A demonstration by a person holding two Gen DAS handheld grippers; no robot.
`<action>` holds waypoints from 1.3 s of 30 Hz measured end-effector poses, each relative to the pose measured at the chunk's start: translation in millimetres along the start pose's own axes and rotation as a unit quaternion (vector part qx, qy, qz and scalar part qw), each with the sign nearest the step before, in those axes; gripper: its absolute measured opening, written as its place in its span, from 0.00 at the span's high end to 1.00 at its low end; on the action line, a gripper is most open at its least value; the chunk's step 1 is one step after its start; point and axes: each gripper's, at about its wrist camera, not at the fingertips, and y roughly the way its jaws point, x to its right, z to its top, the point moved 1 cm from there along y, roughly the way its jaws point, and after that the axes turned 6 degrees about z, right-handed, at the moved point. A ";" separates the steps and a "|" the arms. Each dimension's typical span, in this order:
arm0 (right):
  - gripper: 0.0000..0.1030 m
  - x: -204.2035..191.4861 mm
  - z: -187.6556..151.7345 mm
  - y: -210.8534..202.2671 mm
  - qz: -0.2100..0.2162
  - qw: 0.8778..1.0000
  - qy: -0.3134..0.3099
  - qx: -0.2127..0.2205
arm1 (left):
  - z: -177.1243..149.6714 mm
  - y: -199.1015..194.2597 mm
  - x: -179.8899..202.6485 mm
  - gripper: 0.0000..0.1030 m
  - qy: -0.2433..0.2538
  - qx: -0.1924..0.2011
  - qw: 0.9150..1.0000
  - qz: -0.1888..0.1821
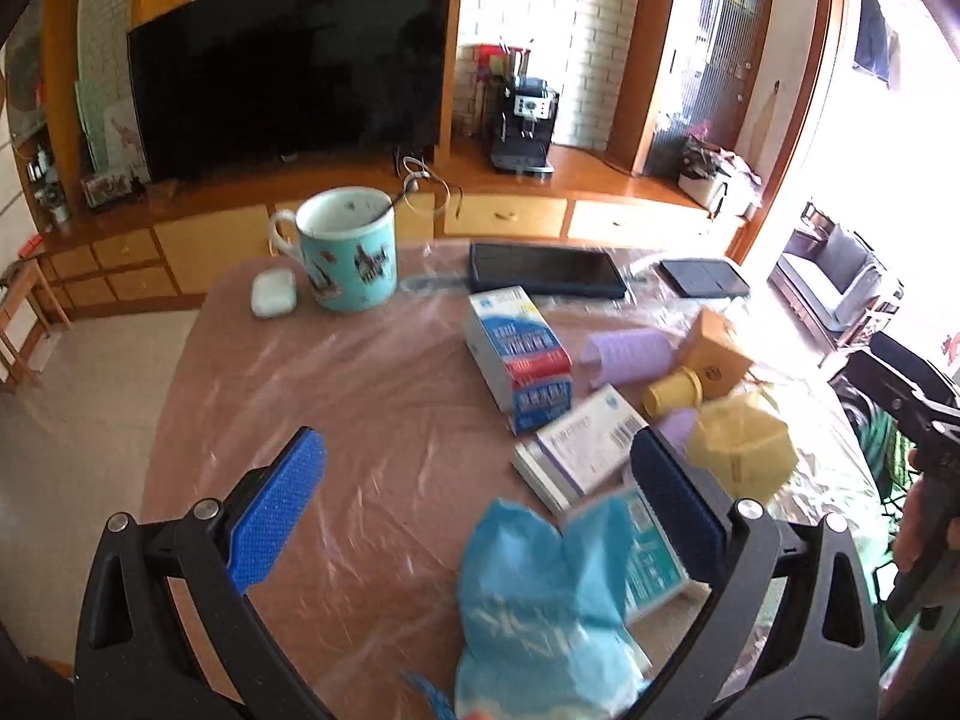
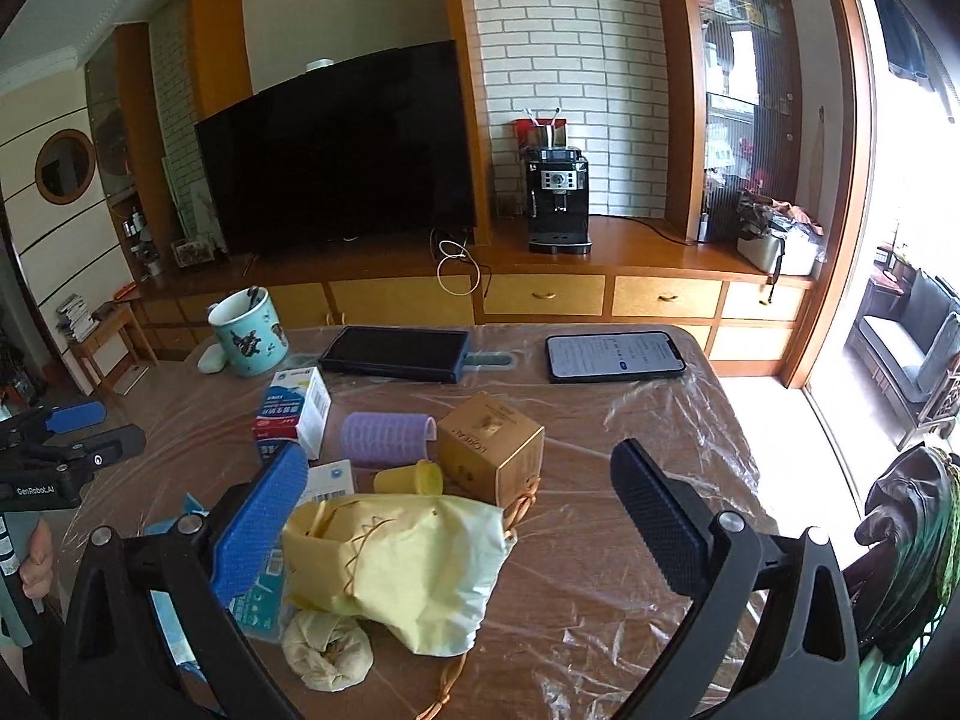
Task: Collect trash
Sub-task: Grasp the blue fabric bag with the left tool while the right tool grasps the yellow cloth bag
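Trash lies scattered over the plastic-covered counter (image 1: 360, 396) in the left wrist view: a blue plastic bag (image 1: 540, 612) sits low between the wide-apart jaws of the left gripper (image 1: 480, 516), which grips nothing. Past the bag lie a white medicine box (image 1: 579, 447), a blue-and-white carton (image 1: 519, 354), a lilac hair roller (image 1: 630, 355), a small yellow cup (image 1: 672, 401) on its side, a gold box (image 1: 717, 351) and a crumpled yellow bag (image 1: 741, 450). A teal mug (image 1: 348, 255) with a spoon in it stands at the far edge, a white earbud case (image 1: 273, 294) just beside it, and a dark tablet (image 1: 546, 270) lies further right. In the right wrist view the right gripper (image 2: 468, 516) also has its jaws spread wide and empty, and the crumpled yellow bag (image 2: 408, 564) lies between them, near the blue finger. A pale wadded tissue (image 2: 327, 648) touches the bag's near edge. Behind it sit the gold box (image 2: 492, 450), the yellow cup (image 2: 411, 477), the lilac roller (image 2: 387, 438) and the carton (image 2: 297, 408). A lit phone (image 2: 615, 357) lies at the far right of the counter (image 2: 600, 570).
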 end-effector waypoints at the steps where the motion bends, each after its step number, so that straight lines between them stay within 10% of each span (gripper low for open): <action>1: 0.04 -3.5 -2.9 0.7 0.000 1.000 -0.006 -0.003 | -5.1 -3.2 2.1 0.01 0.002 0.000 1.000 -0.008; 20: 0.04 -16.9 -45.1 79.6 -0.009 0.996 -0.001 -0.090 | -70.0 51.9 36.1 0.01 0.051 -0.070 0.996 0.010; 39: 0.04 -16.3 -48.4 86.5 -0.038 0.995 -0.020 -0.087 | -76.8 34.5 17.3 0.01 -0.018 -0.095 0.993 -0.067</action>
